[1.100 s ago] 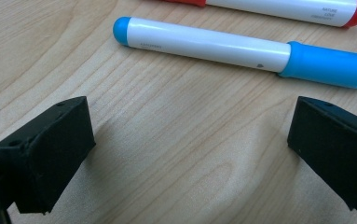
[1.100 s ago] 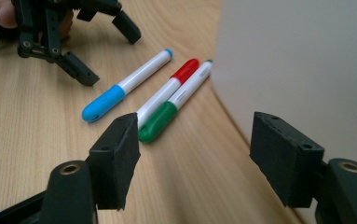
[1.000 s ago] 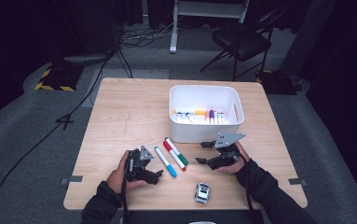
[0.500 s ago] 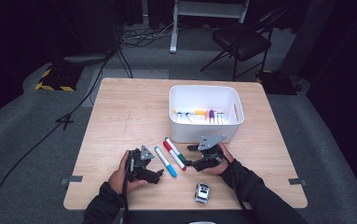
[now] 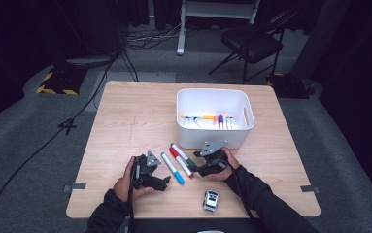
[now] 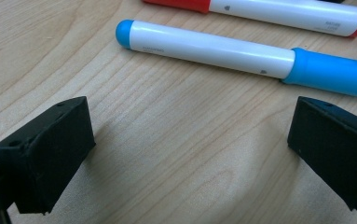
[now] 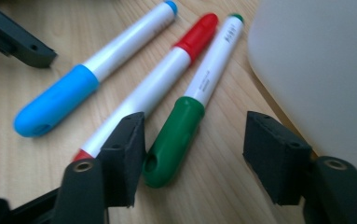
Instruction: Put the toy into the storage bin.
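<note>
Around my right gripper (image 7: 192, 154) the white bin (image 5: 212, 116) is the wall: its side stands just past one jaw, leaving a thin strip of table. Away from the bin, the red marker (image 7: 162, 74) lies against the other jaw beside the green marker (image 7: 185, 116), the blue marker (image 7: 97, 65) beyond it.

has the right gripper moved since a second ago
Yes. In the high view the right gripper has slid left from beside the white bin's front corner onto the green marker, its jaws closing around the cap without pressing it yet.
</note>
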Demonstrator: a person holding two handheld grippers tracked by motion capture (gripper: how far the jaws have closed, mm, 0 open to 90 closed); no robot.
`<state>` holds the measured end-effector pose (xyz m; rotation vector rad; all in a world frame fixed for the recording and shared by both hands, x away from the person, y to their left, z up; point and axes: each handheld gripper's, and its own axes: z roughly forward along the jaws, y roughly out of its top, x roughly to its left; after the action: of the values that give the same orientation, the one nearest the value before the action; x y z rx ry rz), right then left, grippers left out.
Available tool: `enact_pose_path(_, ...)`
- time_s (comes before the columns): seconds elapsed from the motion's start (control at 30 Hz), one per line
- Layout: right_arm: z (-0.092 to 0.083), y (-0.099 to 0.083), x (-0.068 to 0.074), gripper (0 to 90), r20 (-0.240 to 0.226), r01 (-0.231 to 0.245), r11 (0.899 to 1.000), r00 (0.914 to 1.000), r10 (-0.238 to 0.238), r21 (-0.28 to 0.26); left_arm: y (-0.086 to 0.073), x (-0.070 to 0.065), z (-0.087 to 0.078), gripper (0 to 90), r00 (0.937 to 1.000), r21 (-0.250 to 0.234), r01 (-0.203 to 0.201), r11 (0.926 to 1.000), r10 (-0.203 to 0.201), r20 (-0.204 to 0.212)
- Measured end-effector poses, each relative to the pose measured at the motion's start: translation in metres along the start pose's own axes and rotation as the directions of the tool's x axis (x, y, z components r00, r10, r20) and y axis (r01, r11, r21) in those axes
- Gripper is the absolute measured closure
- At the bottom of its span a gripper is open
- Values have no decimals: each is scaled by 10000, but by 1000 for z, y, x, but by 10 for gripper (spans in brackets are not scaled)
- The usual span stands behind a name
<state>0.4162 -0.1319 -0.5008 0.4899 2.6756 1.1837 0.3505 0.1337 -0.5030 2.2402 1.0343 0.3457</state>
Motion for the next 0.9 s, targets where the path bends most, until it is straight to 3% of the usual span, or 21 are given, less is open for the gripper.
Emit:
enact_pose_path(0.1,-2,-2,-3,490,-121,-127,9999,9998,126,-25,0,0,0,5,10000,0,2,10000,-2,2)
enact_pose_path(0.17,-3,-2,-4,591,-263,-75,10000,9996,74,-61,0,0,0,5,10000,-3,17,10000,-16,5)
enact_pose_path(0.4,-8,-7,-6,716,-104,-426,9989,9990,424,-186,0,0,0,5,10000,1,12,10000,-12,4)
enact_pose_path(0.47,-10,-9,-9,744,-52,-271,9996,9996,271,-113,0,0,0,5,10000,4,12,10000,-12,-2)
enact_pose_path(0.53,-14,-12,-9,748,-89,-426,9990,9991,425,-131,0,0,0,5,10000,0,1,10000,-1,-2)
enact_pose_path(0.57,-15,-13,-11,747,-34,-240,9997,9997,240,-105,0,0,0,5,10000,3,-4,10000,4,-10)
enact_pose_path(0.7,-27,-21,-14,750,91,-235,9997,9997,235,20,0,0,0,5,10000,-1,15,10000,-15,7)
enact_pose_path(0.87,-45,-35,-17,750,-244,-299,9994,9993,294,-196,0,-1,0,5,10000,-21,69,10000,-69,-69)
enact_pose_path(0.9,-47,-37,-18,751,-220,-156,9996,9996,150,-255,1,0,1,5,9999,-77,-82,9999,81,-92)
